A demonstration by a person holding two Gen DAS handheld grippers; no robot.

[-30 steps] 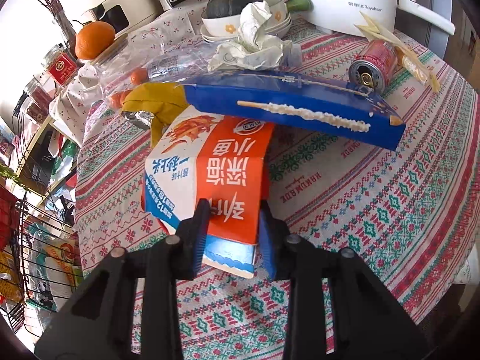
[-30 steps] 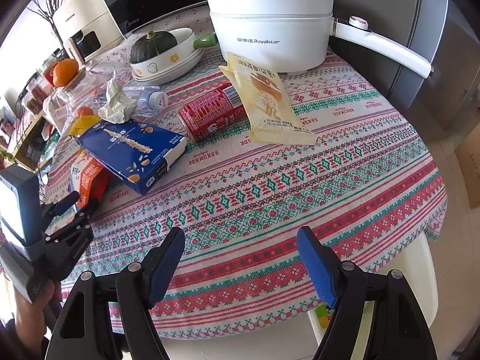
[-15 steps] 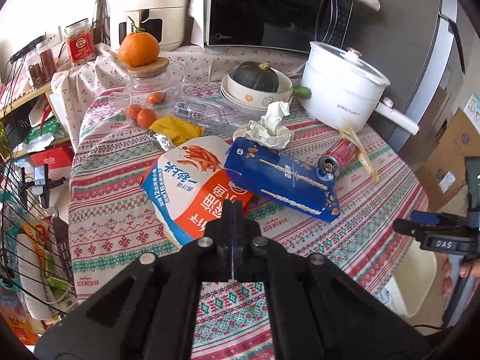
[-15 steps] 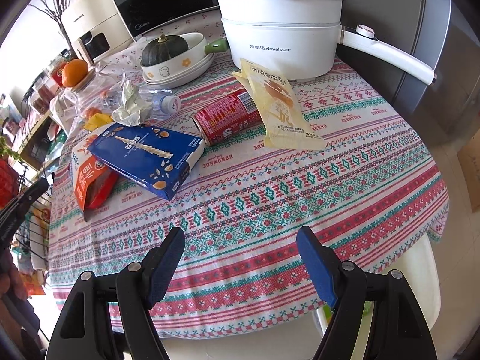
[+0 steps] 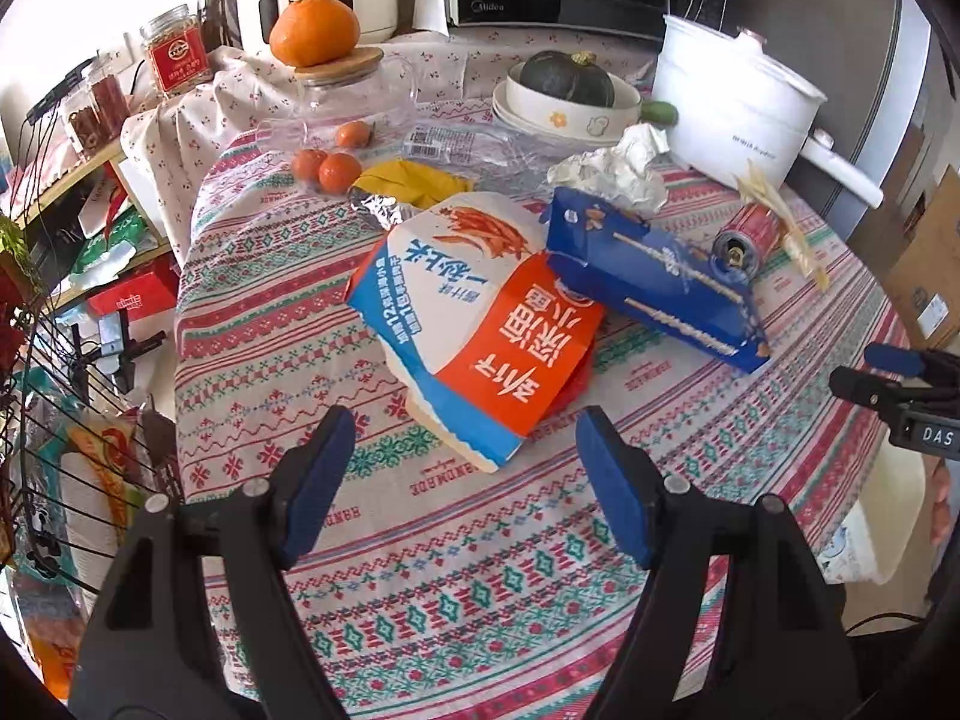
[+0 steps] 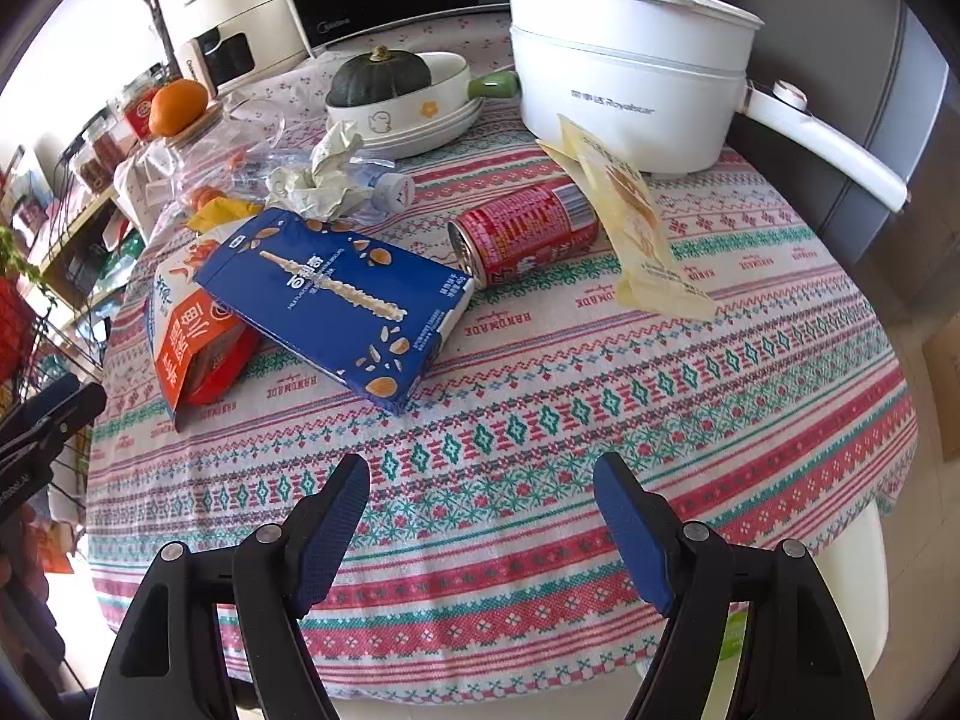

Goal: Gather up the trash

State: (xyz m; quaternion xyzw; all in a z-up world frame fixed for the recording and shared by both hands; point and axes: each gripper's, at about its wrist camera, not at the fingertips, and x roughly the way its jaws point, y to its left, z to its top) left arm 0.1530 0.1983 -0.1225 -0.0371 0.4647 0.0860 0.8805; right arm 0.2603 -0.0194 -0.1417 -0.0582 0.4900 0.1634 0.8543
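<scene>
A: Table first — patterned tablecloth (image 6: 540,372). Trash from big to small: snack bag (image 5: 480,324) at centre, blue biscuit box (image 5: 654,282) leaning on its 2 o'clock edge, red can (image 6: 528,234) on its side, crumpled paper (image 6: 324,180) at 11 o'clock.

B: Start with the bag. Pinch the near flat edge, not the puffed middle; lifting it may tip the box.

A: Left gripper (image 5: 462,468) — jaws just opened wide, nothing between, tilted down short of the bag. Right gripper (image 6: 480,510) wide, empty, above bare cloth.
</scene>
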